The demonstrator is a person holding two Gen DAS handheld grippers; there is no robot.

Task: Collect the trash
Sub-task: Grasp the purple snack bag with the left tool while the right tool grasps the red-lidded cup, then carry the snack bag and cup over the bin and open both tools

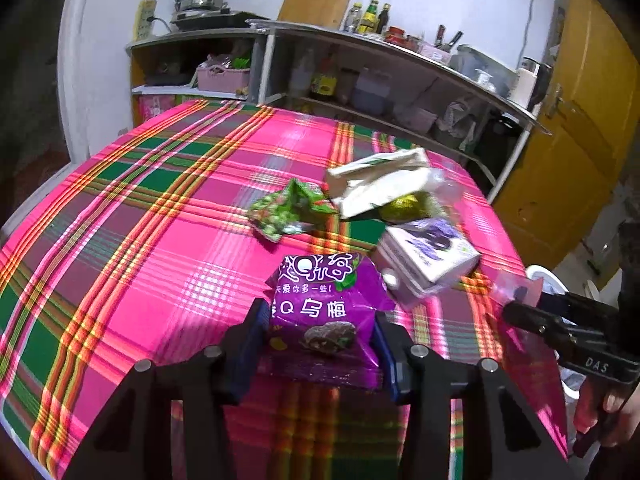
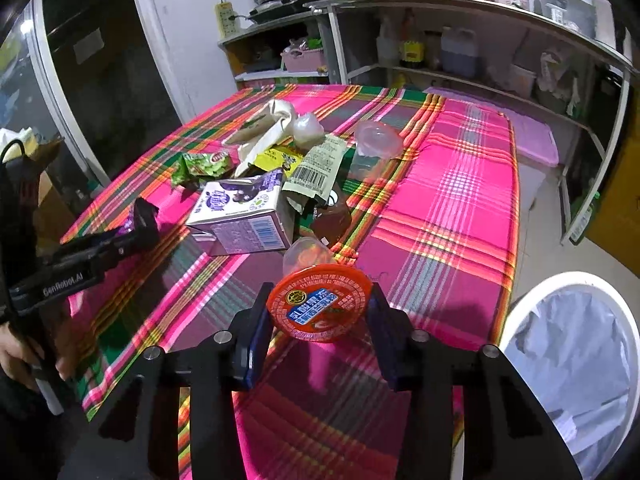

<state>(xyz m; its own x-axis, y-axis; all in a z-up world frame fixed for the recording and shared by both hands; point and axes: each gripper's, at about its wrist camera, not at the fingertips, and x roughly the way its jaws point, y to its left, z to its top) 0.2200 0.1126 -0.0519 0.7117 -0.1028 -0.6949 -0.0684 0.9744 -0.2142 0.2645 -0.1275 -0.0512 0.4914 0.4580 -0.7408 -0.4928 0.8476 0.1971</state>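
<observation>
Right gripper (image 2: 318, 320) held the orange-lidded jelly cup (image 2: 318, 306) clamped between its pads above the near table edge, bin (image 2: 516, 320) just right. Light, thin plastic, probably crushable; the rim looked the firmest hold. Left gripper (image 1: 320, 336) pinched a purple plum wrapper (image 1: 324, 304), limp and slippery, low over the cloth, level.

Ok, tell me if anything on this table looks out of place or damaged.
The purple milk carton lies tipped on its side, its top torn open, amid crumpled wrappers. A clear cup lies overturned beside them. Each hand-held gripper already holds trash: the left a purple snack bag, the right an orange-lidded cup.
</observation>
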